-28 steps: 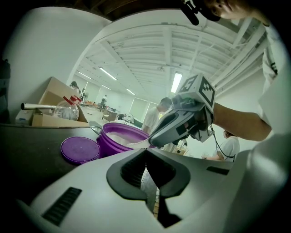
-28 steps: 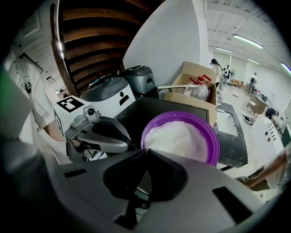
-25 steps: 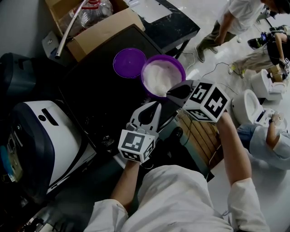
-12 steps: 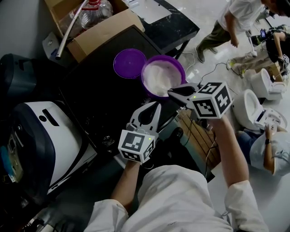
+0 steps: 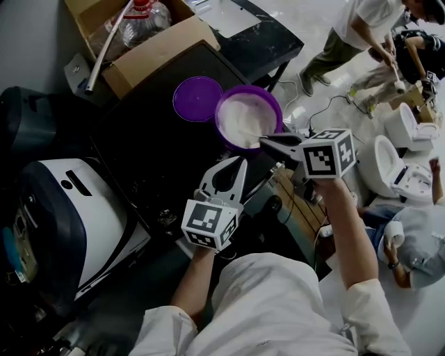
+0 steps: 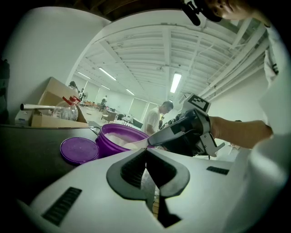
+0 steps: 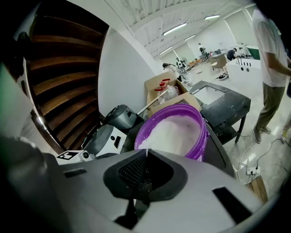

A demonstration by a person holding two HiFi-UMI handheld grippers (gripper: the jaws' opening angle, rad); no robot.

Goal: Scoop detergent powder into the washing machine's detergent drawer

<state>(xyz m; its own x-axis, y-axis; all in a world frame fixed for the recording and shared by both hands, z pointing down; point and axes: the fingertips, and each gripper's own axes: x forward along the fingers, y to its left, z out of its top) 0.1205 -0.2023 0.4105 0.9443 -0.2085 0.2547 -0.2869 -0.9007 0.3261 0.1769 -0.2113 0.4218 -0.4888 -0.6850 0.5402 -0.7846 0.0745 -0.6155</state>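
Observation:
A purple tub (image 5: 224, 104) of white detergent powder (image 5: 247, 118) stands on a black table (image 5: 153, 146), its purple lid (image 5: 197, 97) lying flat to its left. My right gripper (image 5: 265, 142) sits at the tub's near rim, shut on a thin white scoop (image 6: 135, 145) that reaches over the powder. The right gripper view looks straight into the tub (image 7: 201, 136). My left gripper (image 5: 239, 162) hovers nearer to me, shut and empty, pointing at the tub. A white and dark washing machine (image 5: 69, 208) is at the left; I cannot make out its drawer.
A cardboard box (image 5: 149, 42) holding a plastic bottle (image 5: 142, 17) sits behind the table. A second dark table (image 5: 257, 38) stands beyond. A wooden crate (image 5: 306, 208) is under my right arm. People and white toilets (image 5: 389, 163) occupy the floor at the right.
My right gripper has rolled, turning its marker cube, and drawn slightly right while its tip stays at the tub's near rim. The left gripper has not moved. People in the background have shifted.

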